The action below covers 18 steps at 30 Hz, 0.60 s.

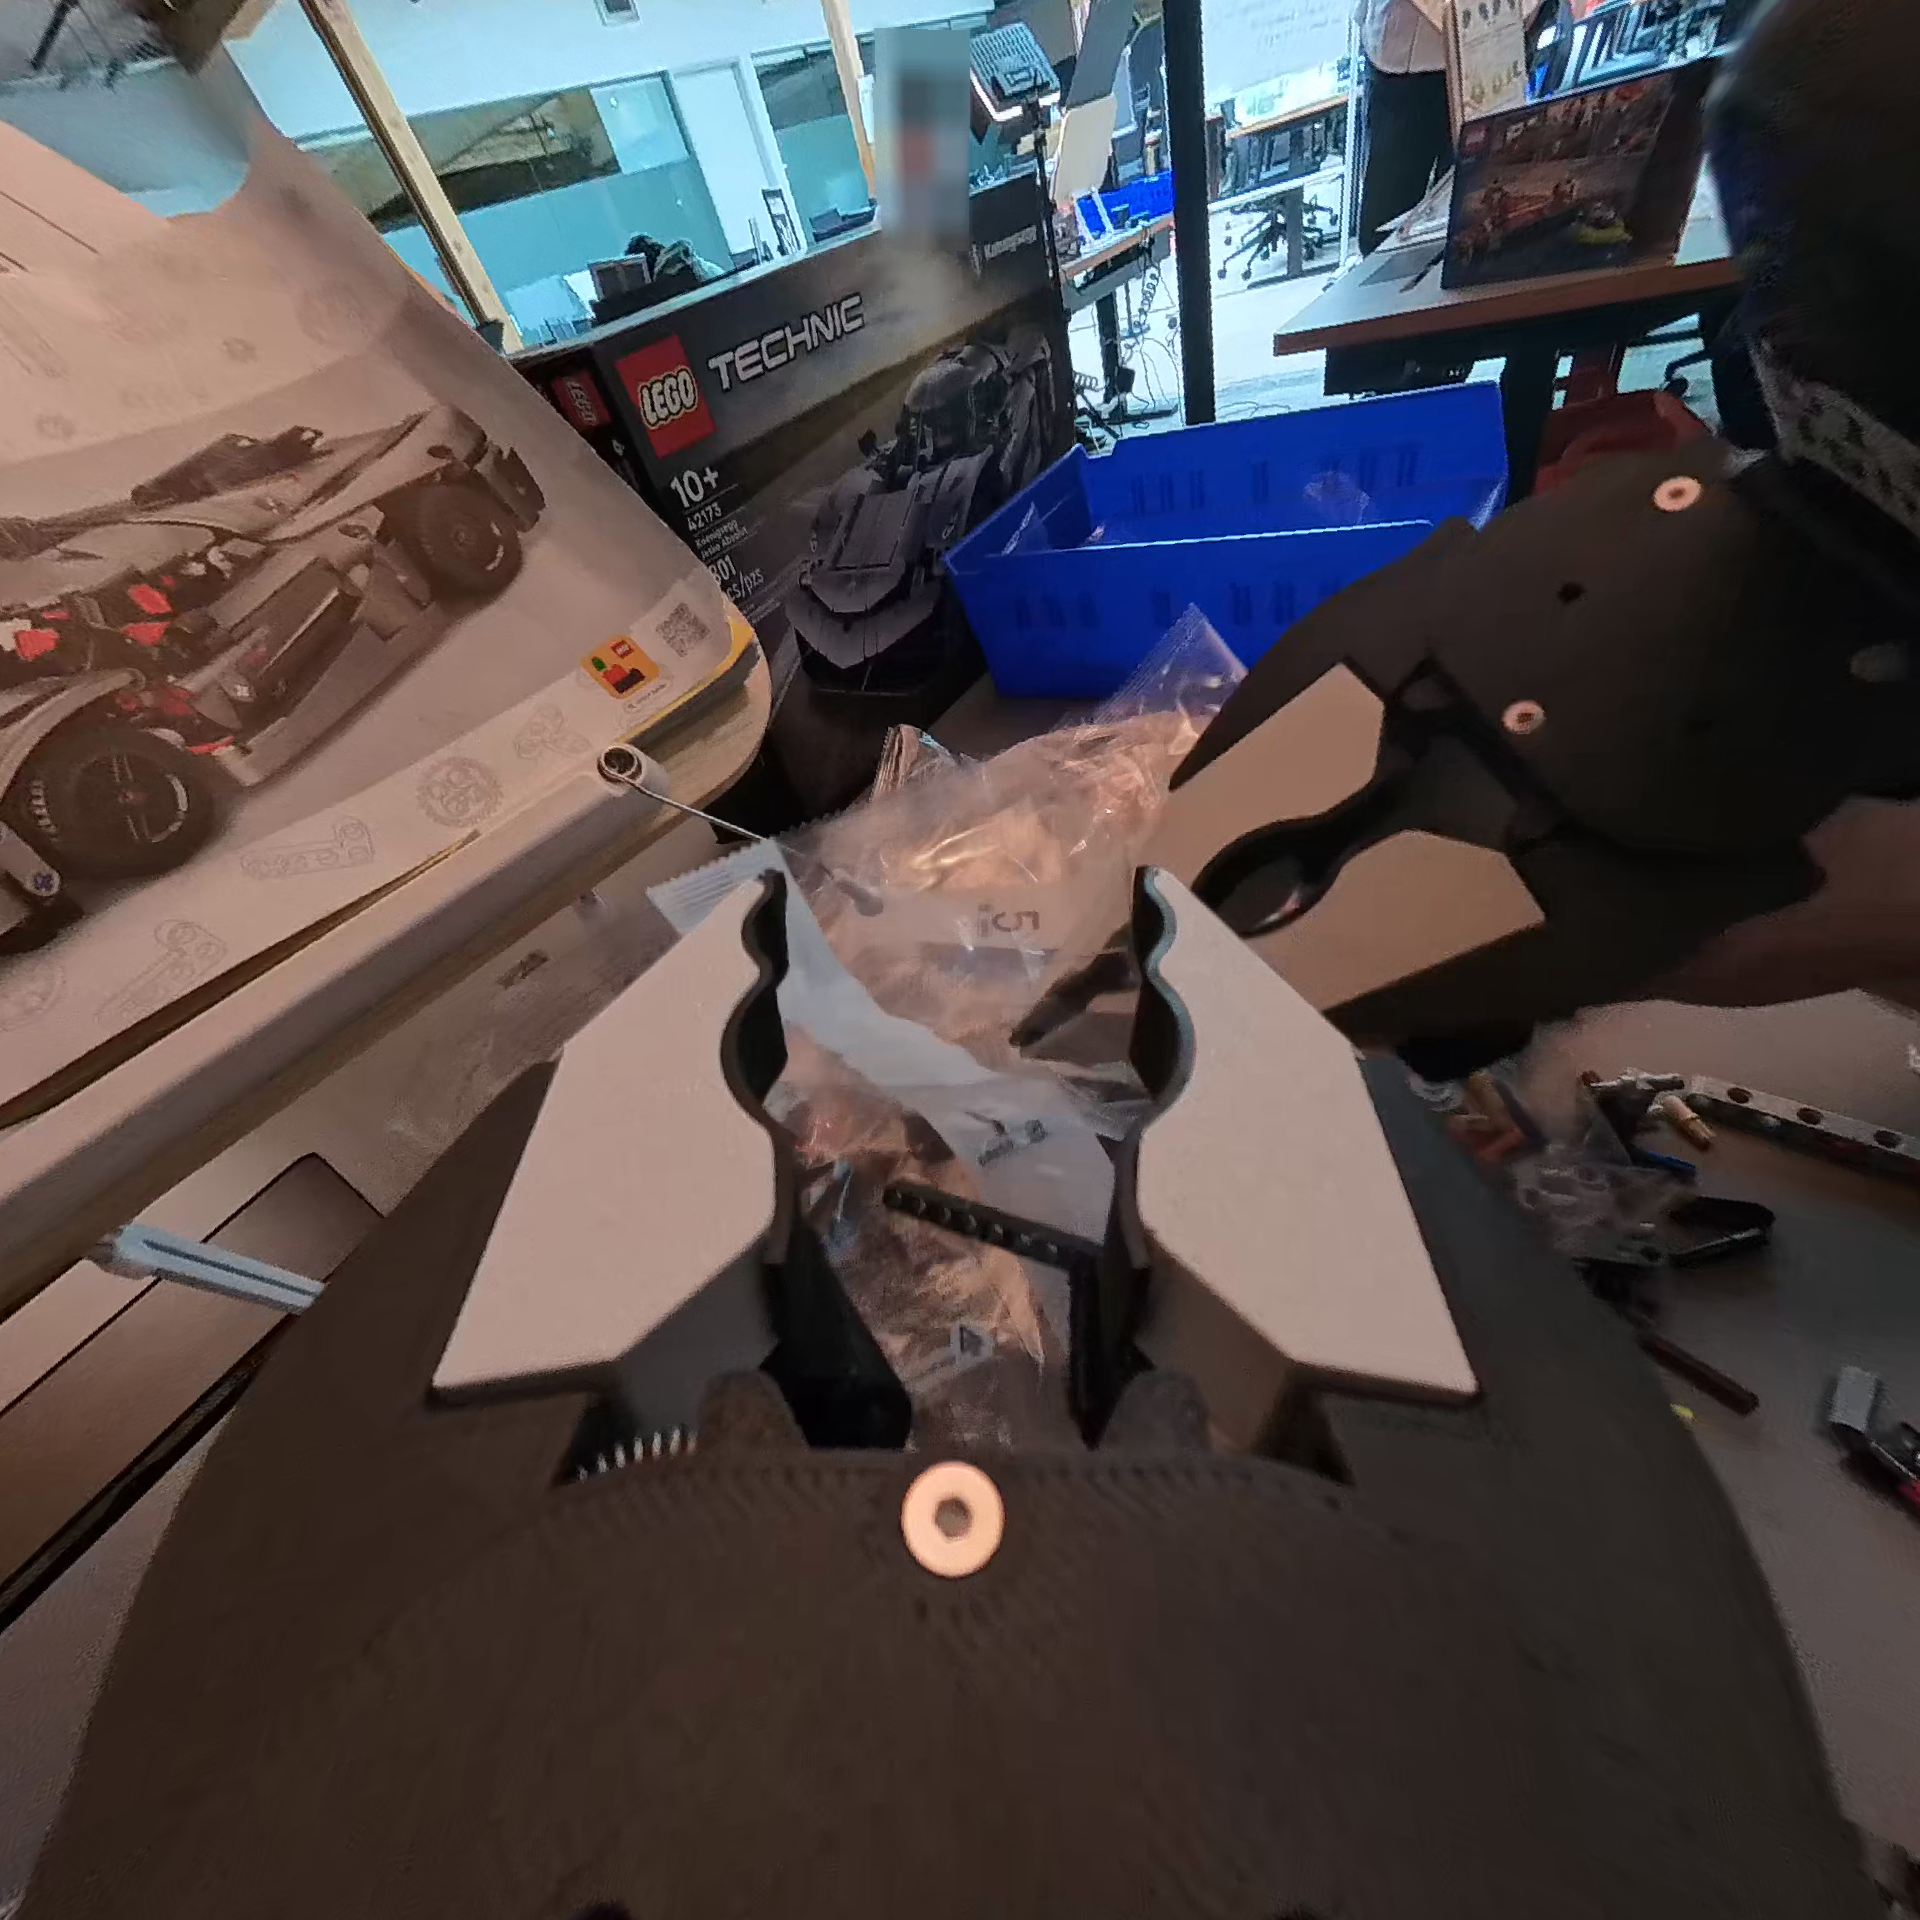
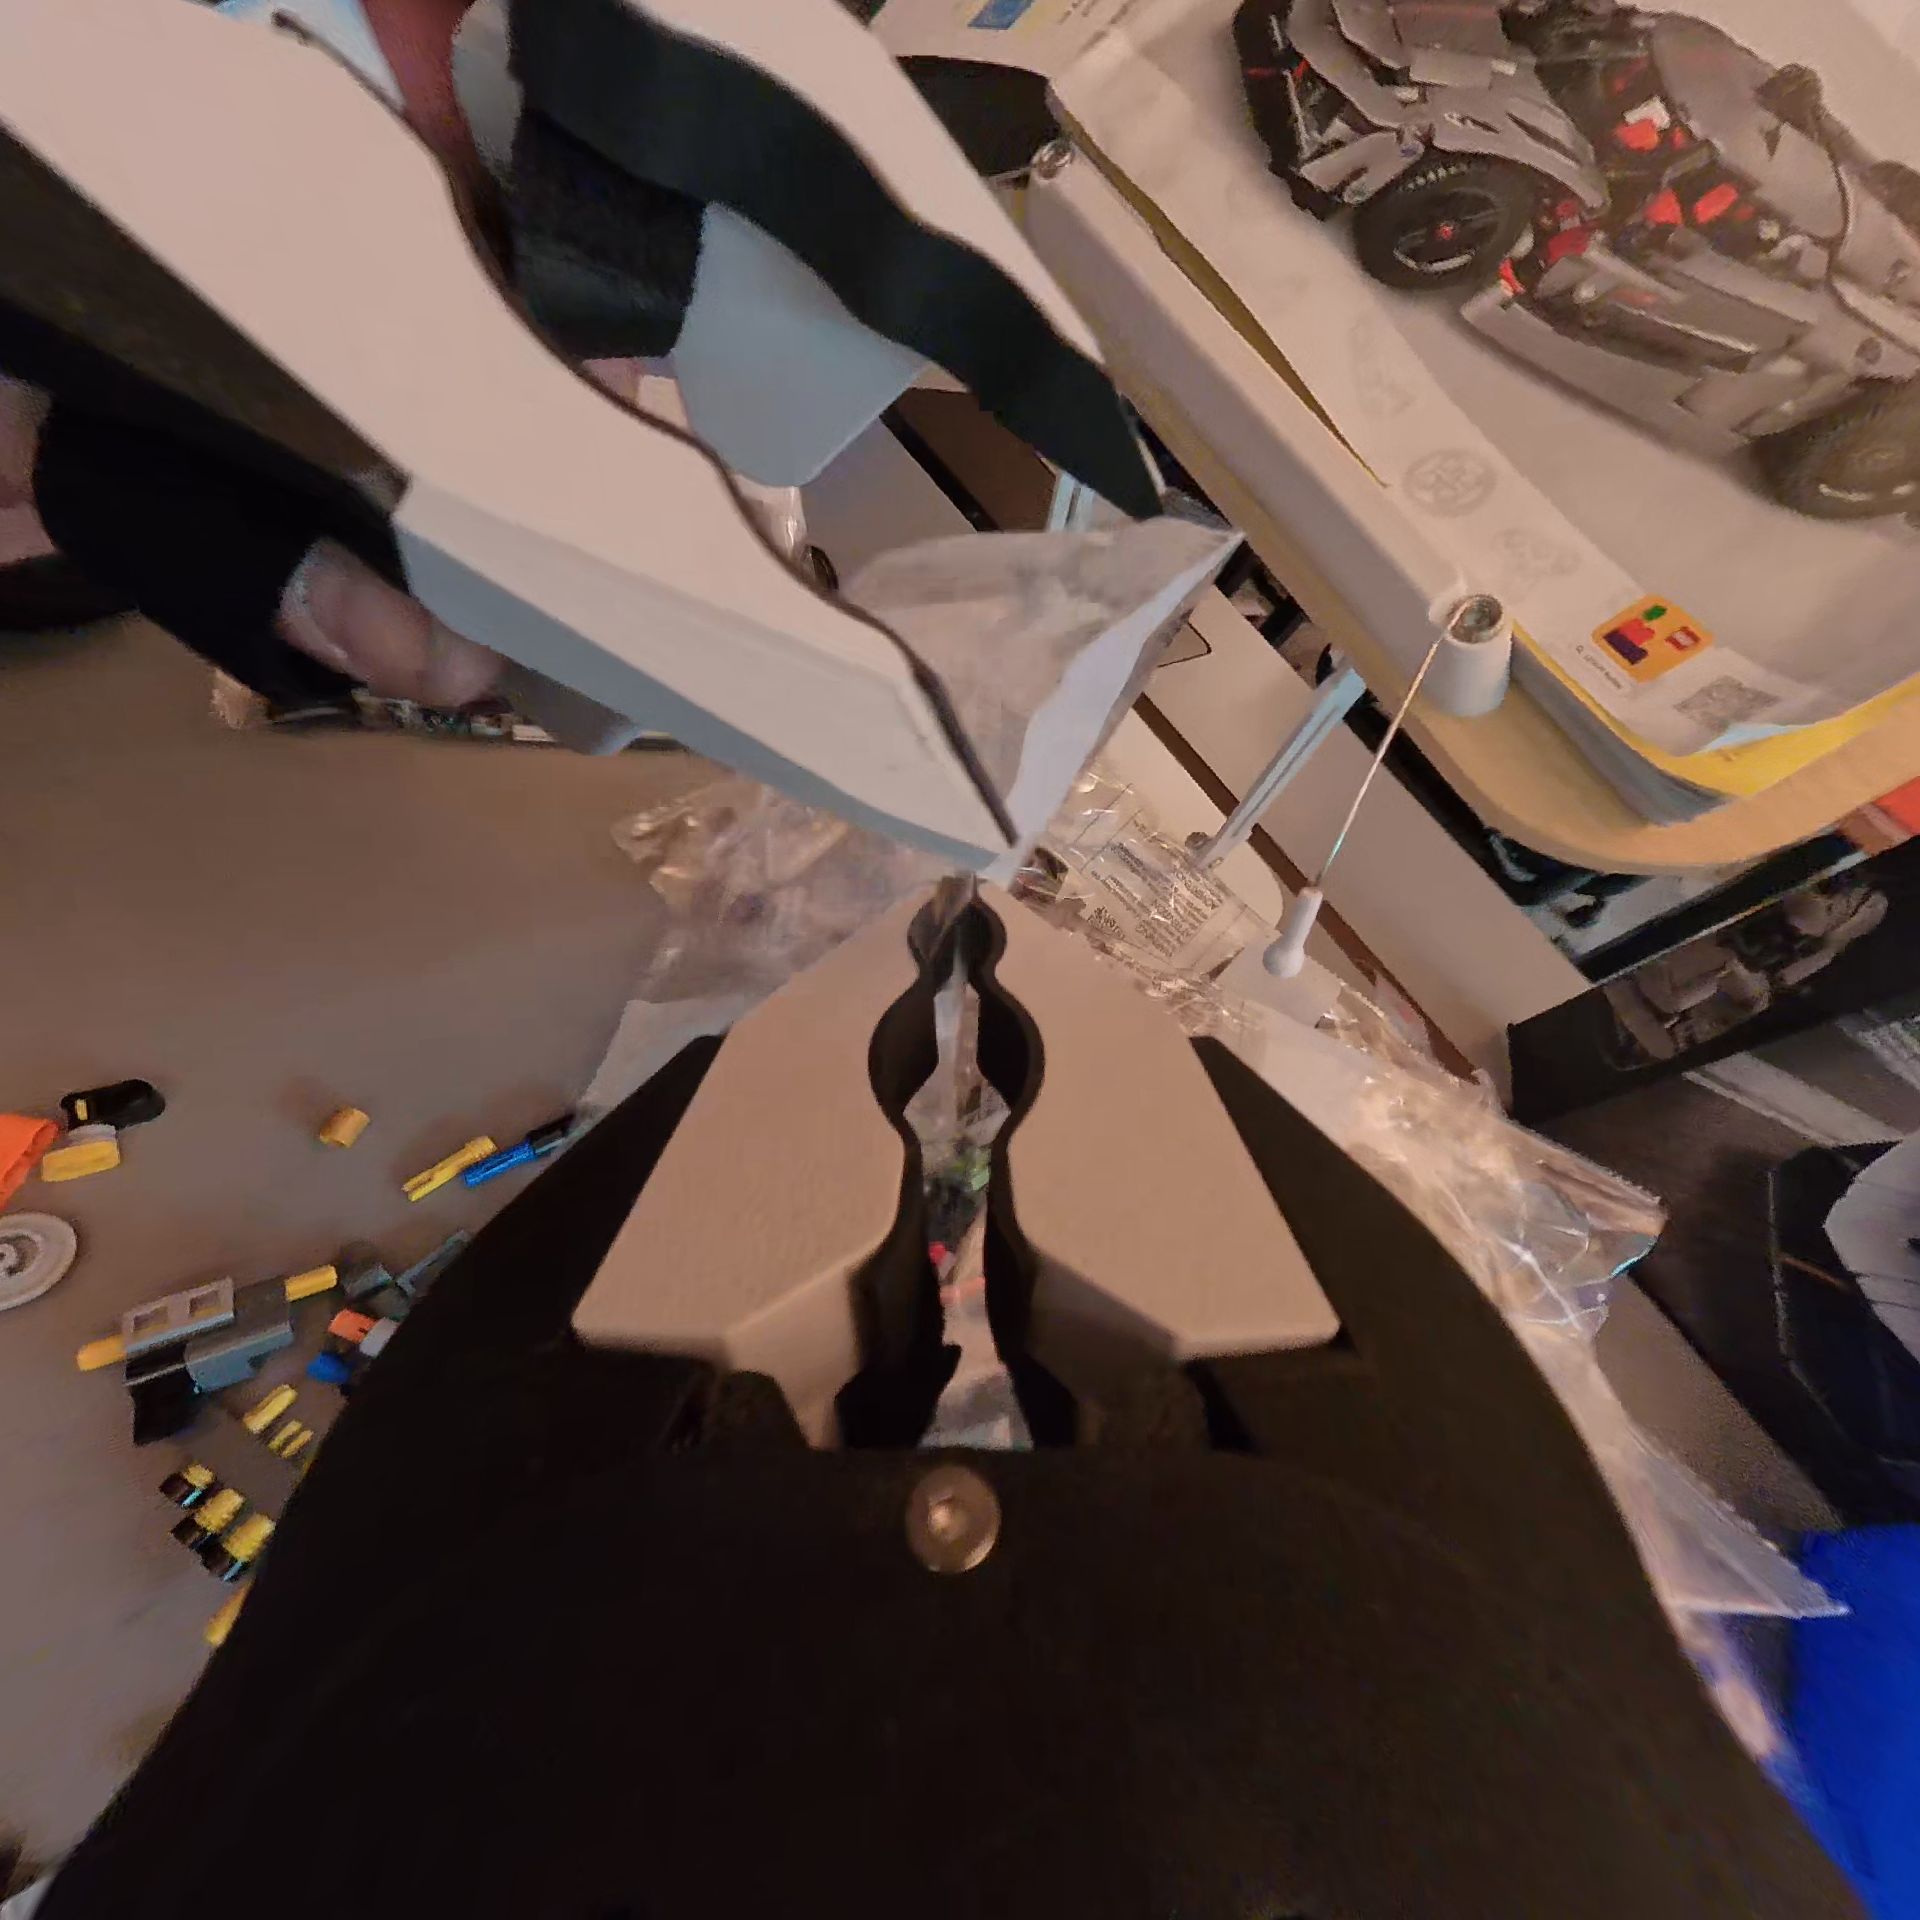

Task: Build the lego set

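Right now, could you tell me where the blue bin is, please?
In the left wrist view the blue bin sits on the table at upper right, just beyond the clear plastic bags and right of the dark set box.

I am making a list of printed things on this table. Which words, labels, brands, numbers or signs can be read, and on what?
I do not copy writing; these things carry it:
Black box: brand mark, name and numbers, readable.
Booklet: coloured sticker and square code, too small.
Clear bag: one large printed mark, readable.
Far box: too small to read.
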Each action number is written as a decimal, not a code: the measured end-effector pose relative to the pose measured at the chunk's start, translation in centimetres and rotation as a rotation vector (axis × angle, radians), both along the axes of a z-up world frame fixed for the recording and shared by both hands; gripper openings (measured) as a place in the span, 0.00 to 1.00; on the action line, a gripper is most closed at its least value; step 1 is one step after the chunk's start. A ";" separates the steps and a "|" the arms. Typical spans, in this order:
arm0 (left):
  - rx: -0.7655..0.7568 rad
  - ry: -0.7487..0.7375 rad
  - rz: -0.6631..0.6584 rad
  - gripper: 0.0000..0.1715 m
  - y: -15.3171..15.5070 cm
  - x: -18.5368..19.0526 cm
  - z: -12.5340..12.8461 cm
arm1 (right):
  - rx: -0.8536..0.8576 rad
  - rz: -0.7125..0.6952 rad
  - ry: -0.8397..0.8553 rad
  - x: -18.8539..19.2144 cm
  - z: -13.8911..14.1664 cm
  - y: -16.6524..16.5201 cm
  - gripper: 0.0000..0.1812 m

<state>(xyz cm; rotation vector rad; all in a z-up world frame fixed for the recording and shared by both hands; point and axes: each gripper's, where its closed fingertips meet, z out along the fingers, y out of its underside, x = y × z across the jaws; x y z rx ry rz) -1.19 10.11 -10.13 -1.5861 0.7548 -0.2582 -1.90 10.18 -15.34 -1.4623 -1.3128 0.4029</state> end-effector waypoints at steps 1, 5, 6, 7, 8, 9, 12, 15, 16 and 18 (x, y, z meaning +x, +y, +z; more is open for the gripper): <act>-0.003 0.003 -0.002 0.38 0.0 -0.1 -0.1 | -0.022 0.001 0.019 0.1 0.1 0.0 0.00; -0.027 0.021 -0.020 0.35 -0.2 -0.1 -0.6 | -0.077 0.005 0.075 0.3 0.6 0.1 0.00; -0.029 0.023 -0.027 0.35 -0.2 -0.1 -0.6 | -0.094 0.011 0.086 0.3 0.7 0.0 0.00; -0.035 0.022 -0.035 0.35 -0.3 -0.1 -0.7 | -0.097 0.011 0.087 0.3 0.7 0.0 0.00; -0.038 0.023 -0.038 0.35 -0.3 -0.1 -0.8 | -0.087 0.008 0.079 0.3 0.6 0.1 0.00; -0.039 0.028 -0.040 0.35 -0.3 -0.1 -0.9 | -0.079 0.002 0.069 0.4 0.5 0.2 0.00; -0.050 0.034 -0.050 0.34 -0.3 -0.2 -1.2 | -0.099 -0.001 0.072 0.4 0.4 0.2 0.00; -0.057 0.026 -0.054 0.34 -0.2 -0.3 -1.3 | -0.066 0.002 0.056 0.4 0.5 0.1 0.00; -0.059 0.033 -0.053 0.34 -0.3 -0.4 -1.4 | -0.072 0.004 0.058 0.3 0.4 0.1 0.00; -0.061 0.019 -0.062 0.35 -0.4 -0.6 -1.2 | -0.096 0.009 0.076 0.3 0.5 0.0 0.00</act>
